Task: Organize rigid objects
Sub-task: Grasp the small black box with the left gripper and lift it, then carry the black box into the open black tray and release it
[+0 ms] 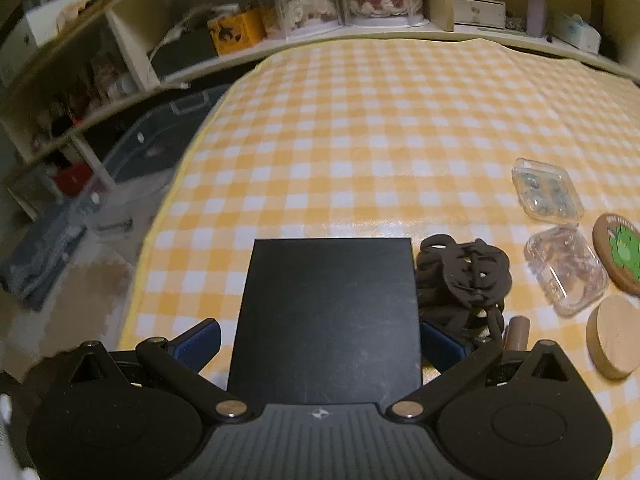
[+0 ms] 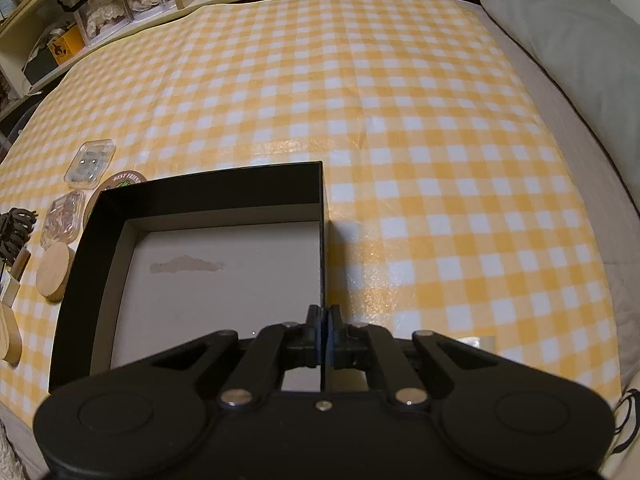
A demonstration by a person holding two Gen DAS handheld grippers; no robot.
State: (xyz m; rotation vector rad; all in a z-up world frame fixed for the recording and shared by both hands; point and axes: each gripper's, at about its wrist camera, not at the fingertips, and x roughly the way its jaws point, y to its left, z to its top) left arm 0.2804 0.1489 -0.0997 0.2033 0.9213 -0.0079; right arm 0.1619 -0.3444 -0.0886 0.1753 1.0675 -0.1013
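Observation:
A flat black lid (image 1: 328, 320) sits between the wide-spread fingers of my left gripper (image 1: 320, 326), whose blue pads are at its two side edges, holding it over the yellow checked cloth (image 1: 360, 140). In the right wrist view an open black box (image 2: 208, 200) with a pale inside stands on the cloth. My right gripper (image 2: 323, 314) is shut on the box's right wall near its front corner. To the right of the lid lie a dark brown hair claw (image 1: 464, 276), two clear plastic cases (image 1: 546, 190) (image 1: 564, 268), a round coaster with a green figure (image 1: 620, 252) and a wooden disc (image 1: 612, 336).
The same small items lie left of the box: clear cases (image 2: 90, 160), the wooden disc (image 2: 54, 272), the hair claw (image 2: 14, 228). Shelves (image 1: 120, 40) with dolls and boxes run along the back. A grey pillow (image 2: 568, 40) lies at the right, and the cloth's left edge drops to the floor (image 1: 80, 280).

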